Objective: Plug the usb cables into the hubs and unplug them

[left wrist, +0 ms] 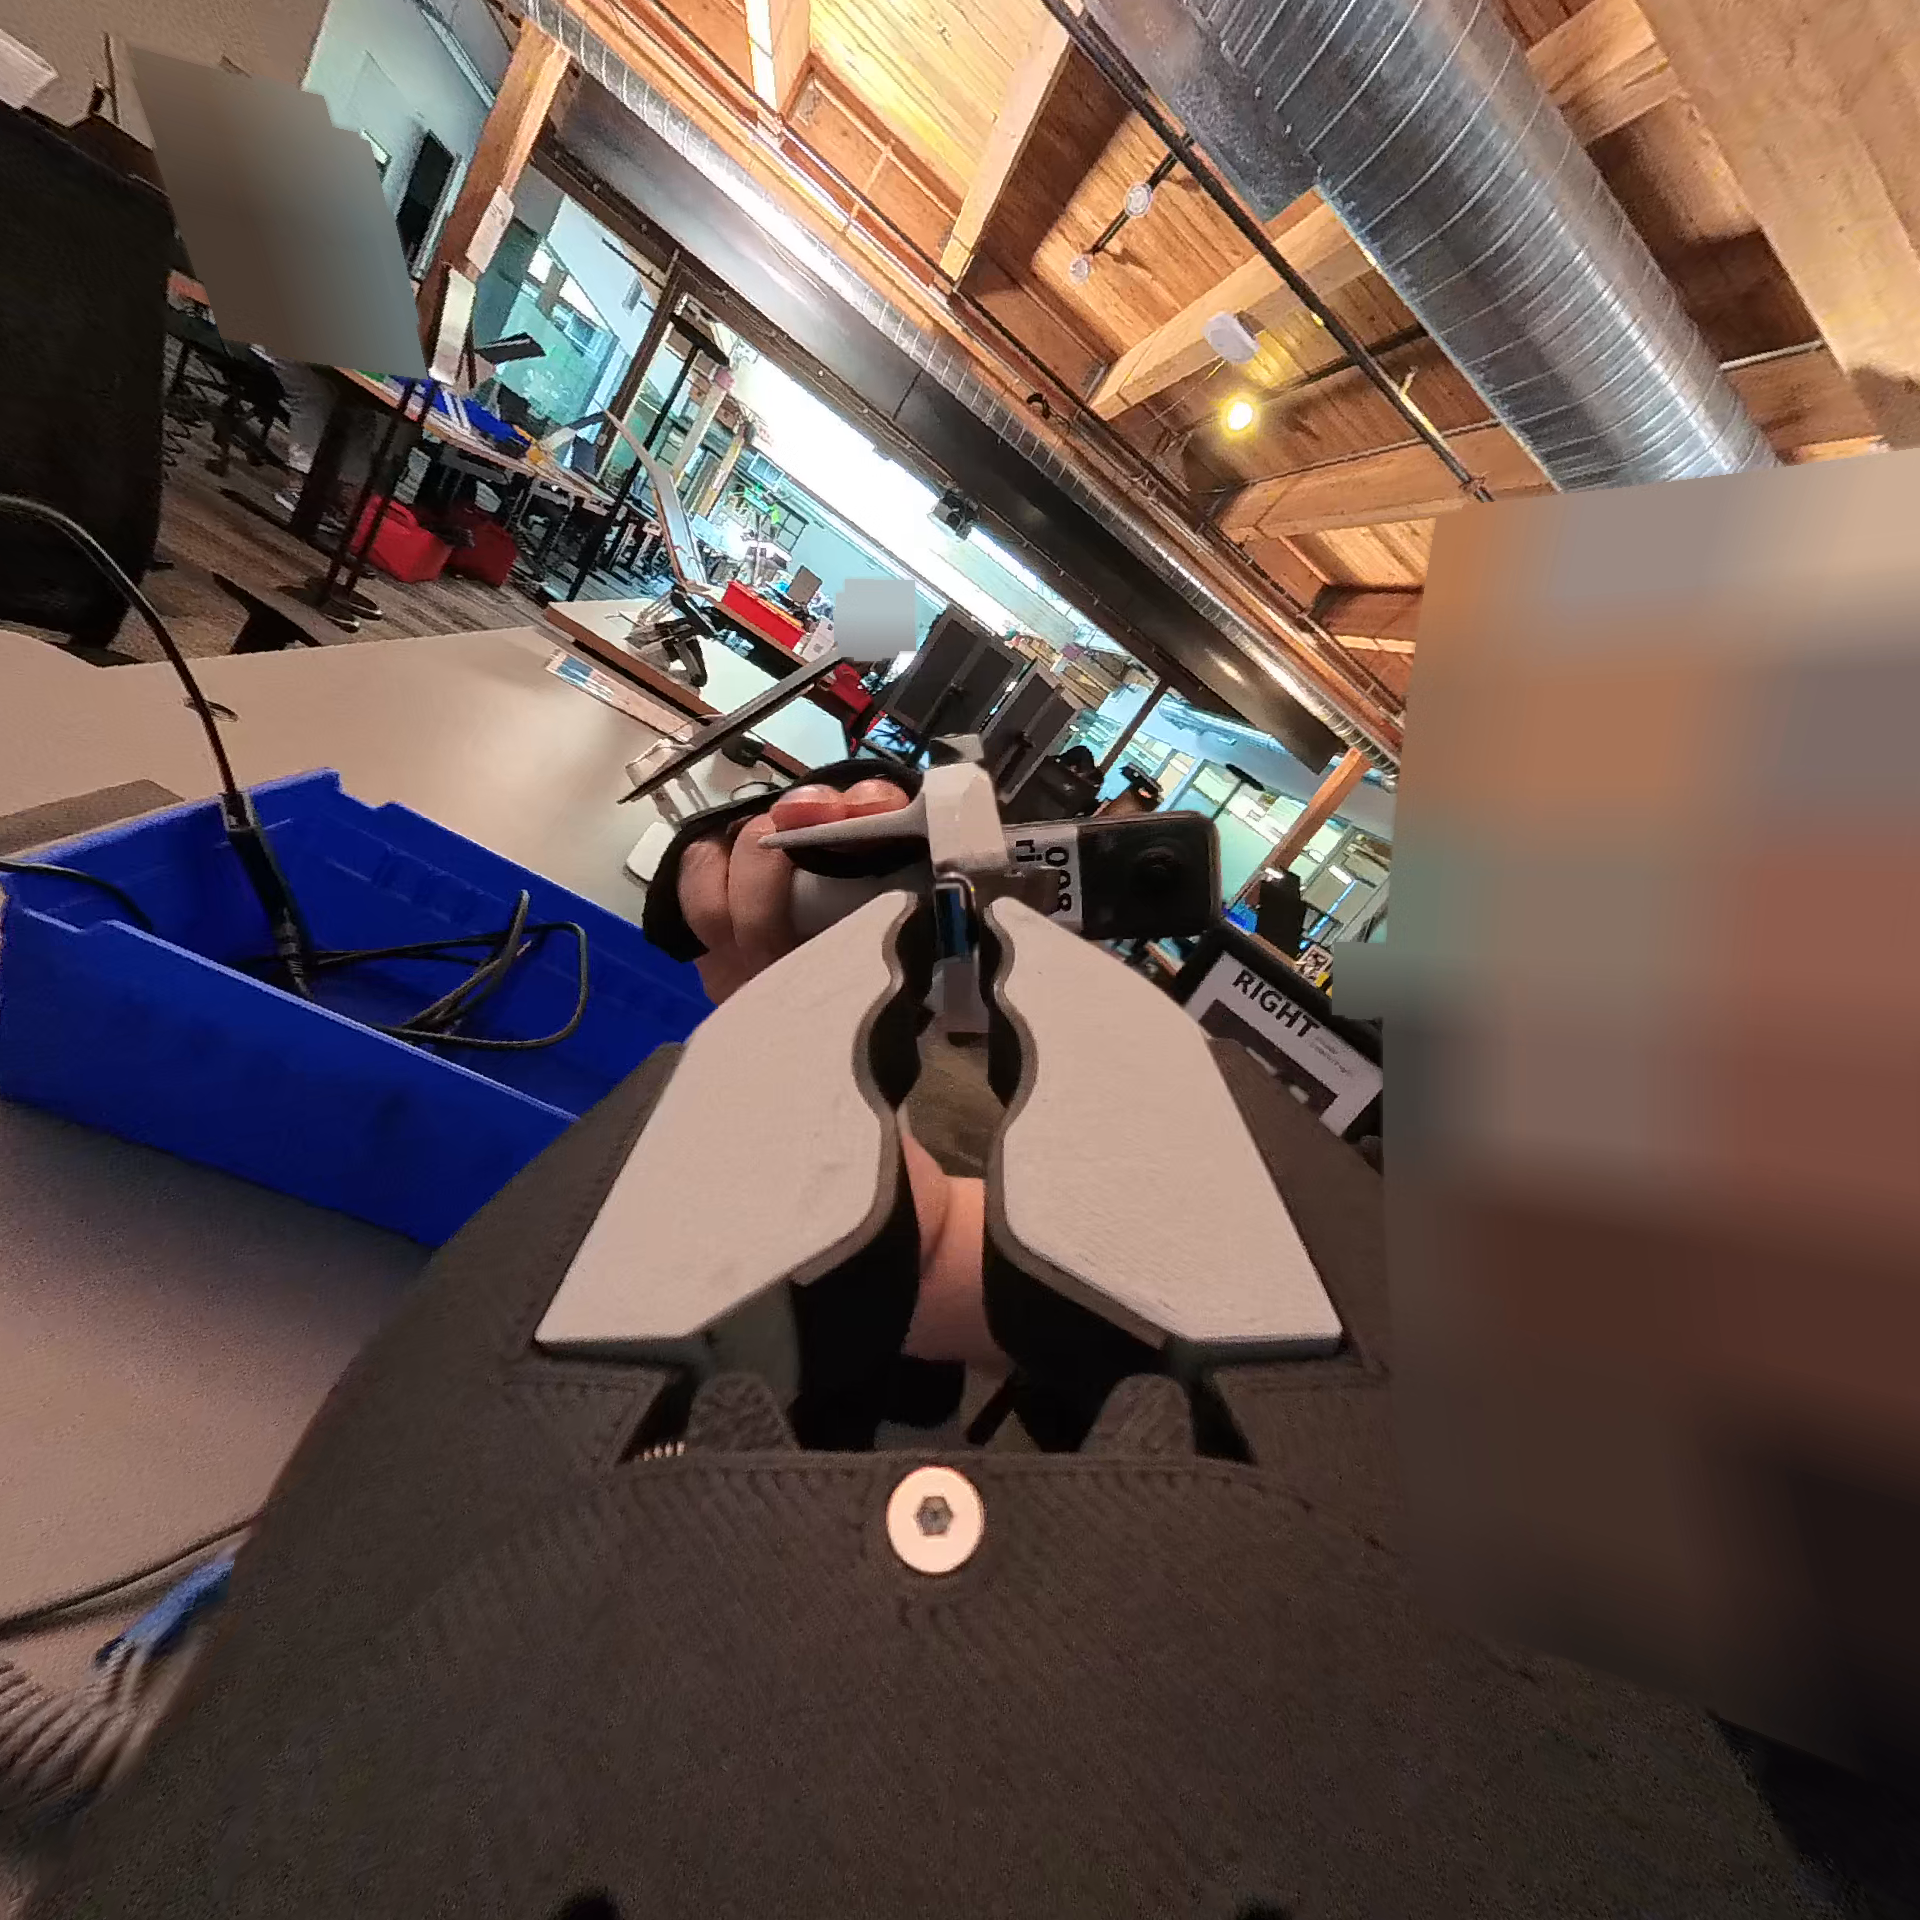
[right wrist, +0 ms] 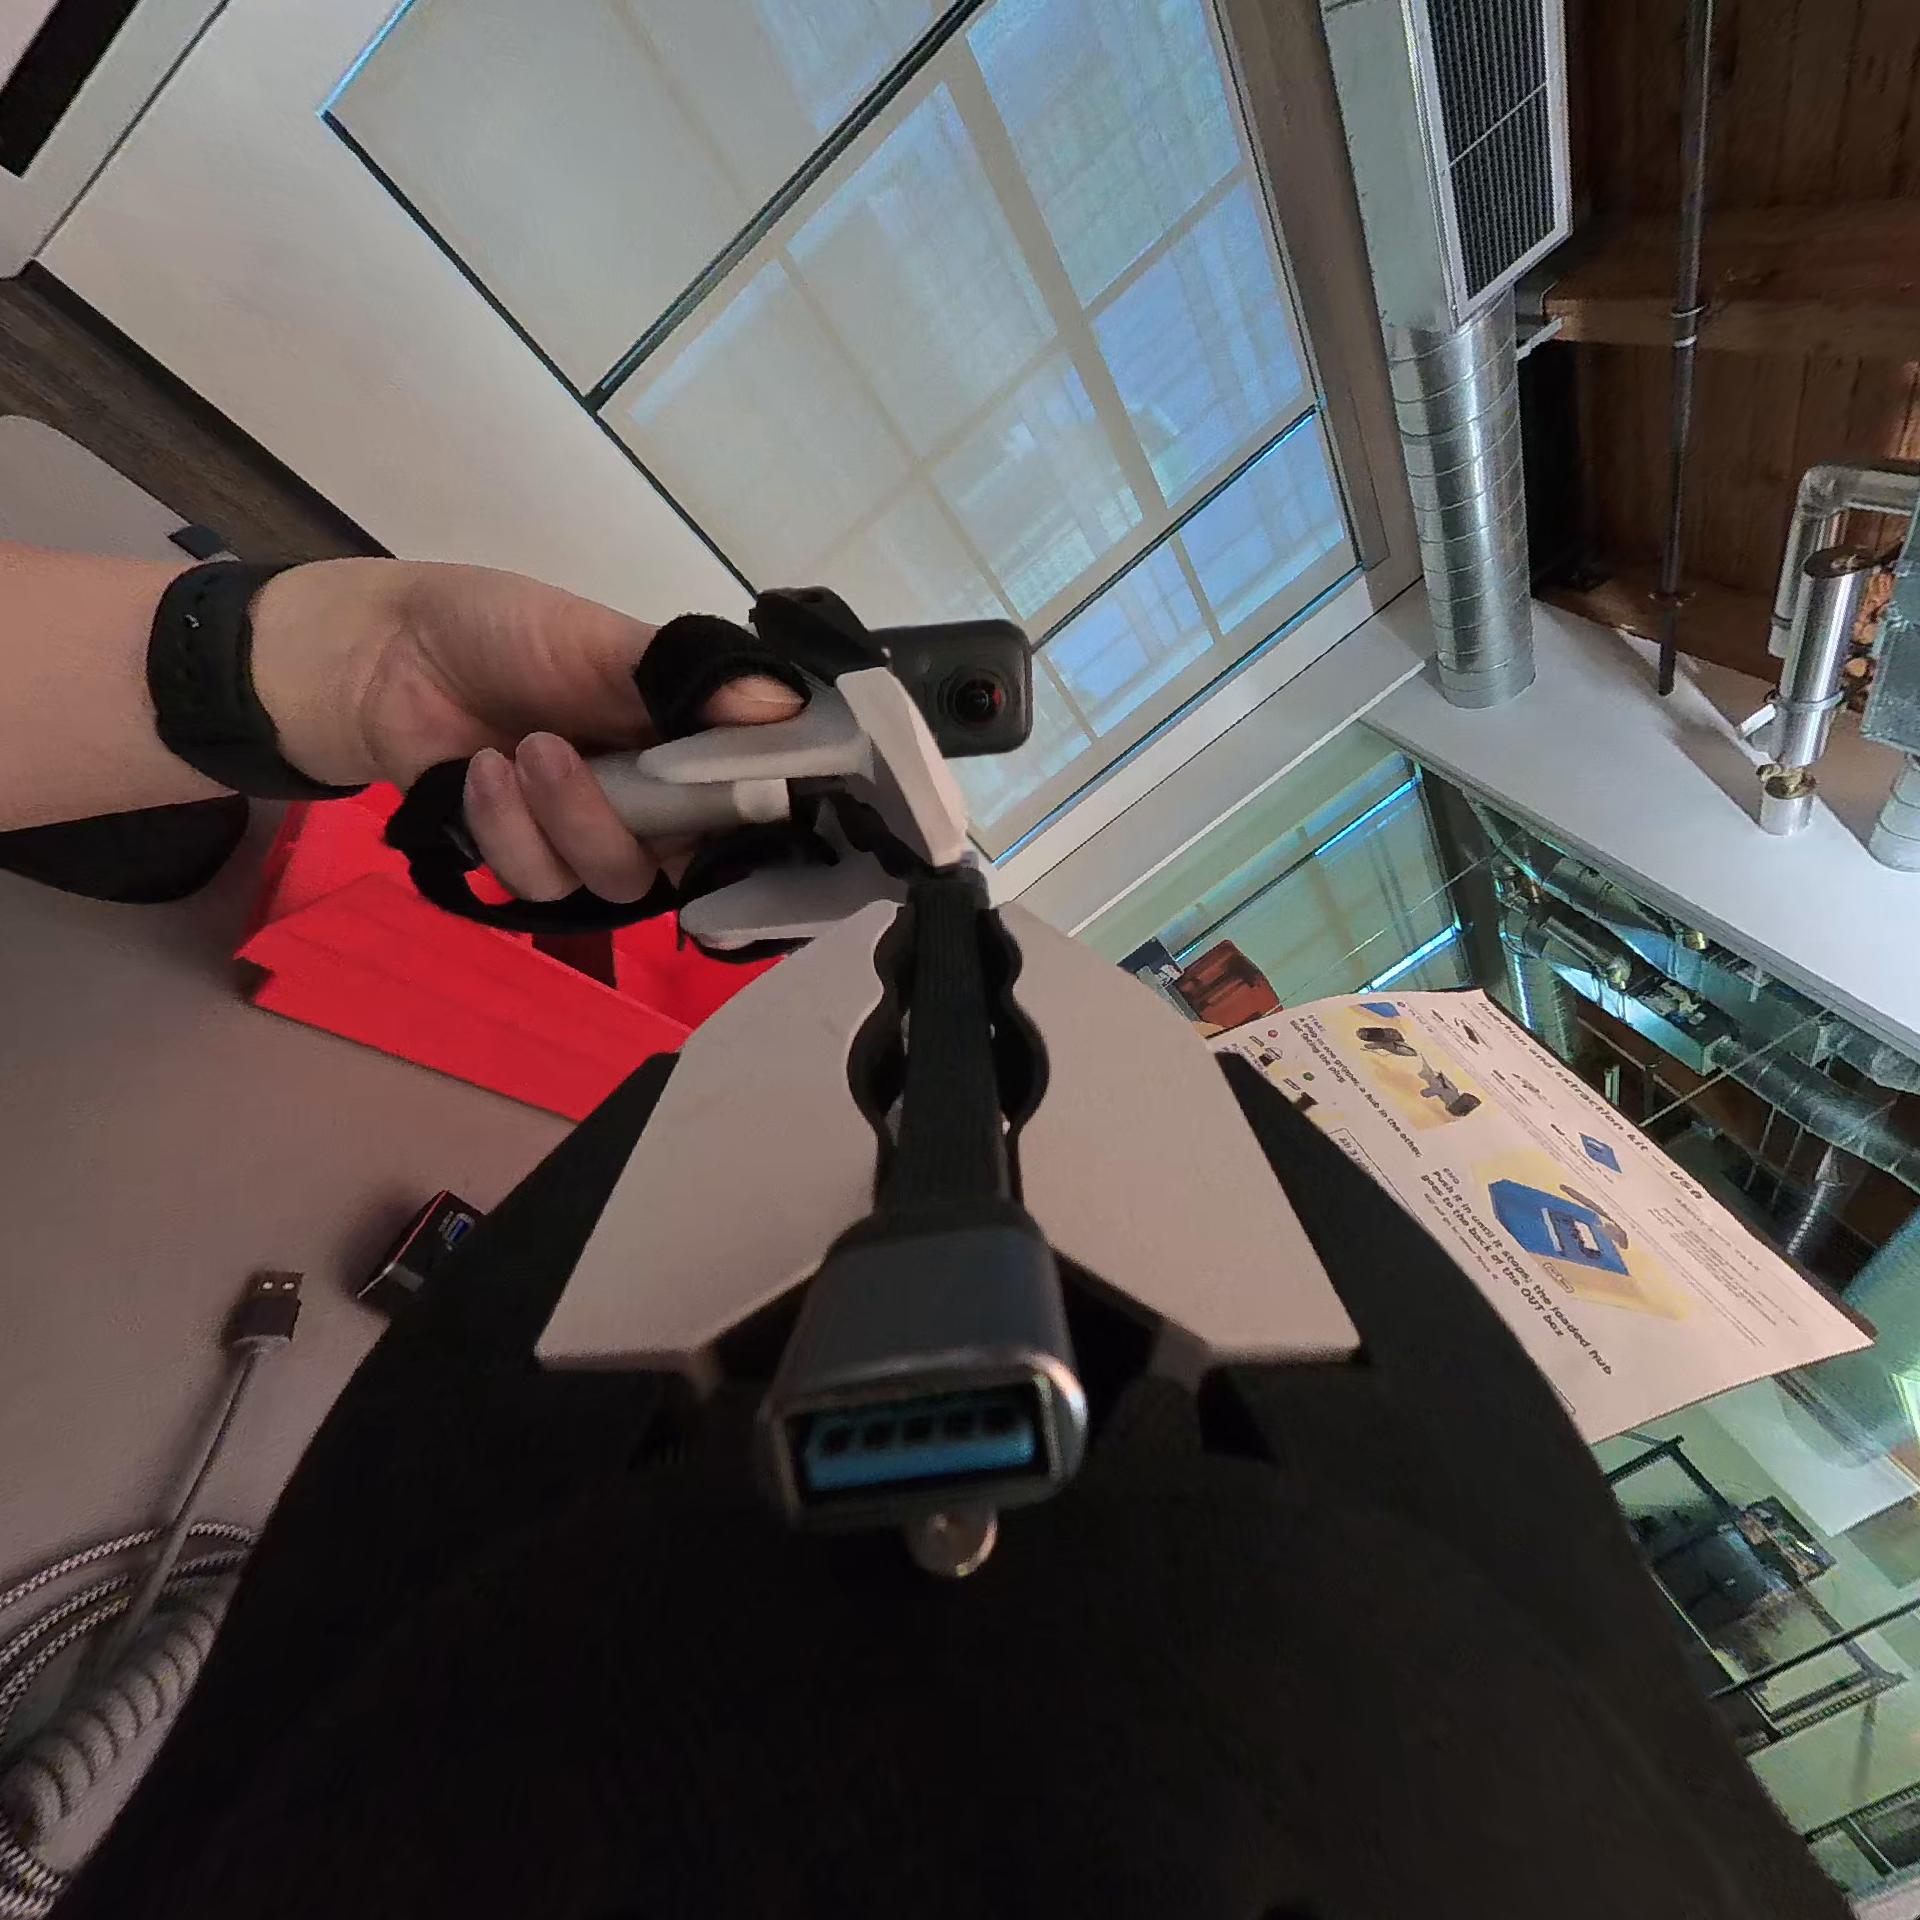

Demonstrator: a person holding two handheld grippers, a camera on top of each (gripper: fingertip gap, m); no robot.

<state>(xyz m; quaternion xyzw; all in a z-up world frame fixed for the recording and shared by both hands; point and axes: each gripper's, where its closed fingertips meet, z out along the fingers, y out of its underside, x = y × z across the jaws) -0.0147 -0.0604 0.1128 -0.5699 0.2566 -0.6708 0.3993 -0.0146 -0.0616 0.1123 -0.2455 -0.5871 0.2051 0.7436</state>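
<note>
My right gripper (right wrist: 940,920) is shut on a black ribbed USB hub (right wrist: 945,1081) that lies lengthwise between its fingers. The hub's blue port (right wrist: 920,1439) faces the right camera. The hub's far end sticks out past the fingertips and meets a small metal USB plug (right wrist: 974,862). My left gripper (right wrist: 961,857), held in a hand with a black strap, pinches that plug. In the left wrist view the left gripper (left wrist: 954,912) is narrowed on a small blue connector end (left wrist: 951,900), with the right gripper (left wrist: 961,831) right behind it. Both are held up above the table.
A blue bin (left wrist: 260,1081) with black cables (left wrist: 468,977) stands at the left. A red bin (right wrist: 436,987) sits on the grey table (right wrist: 125,1143). A loose braided cable with a grey plug (right wrist: 265,1299), a small black hub (right wrist: 421,1252) and a printed sheet (right wrist: 1538,1195) are nearby.
</note>
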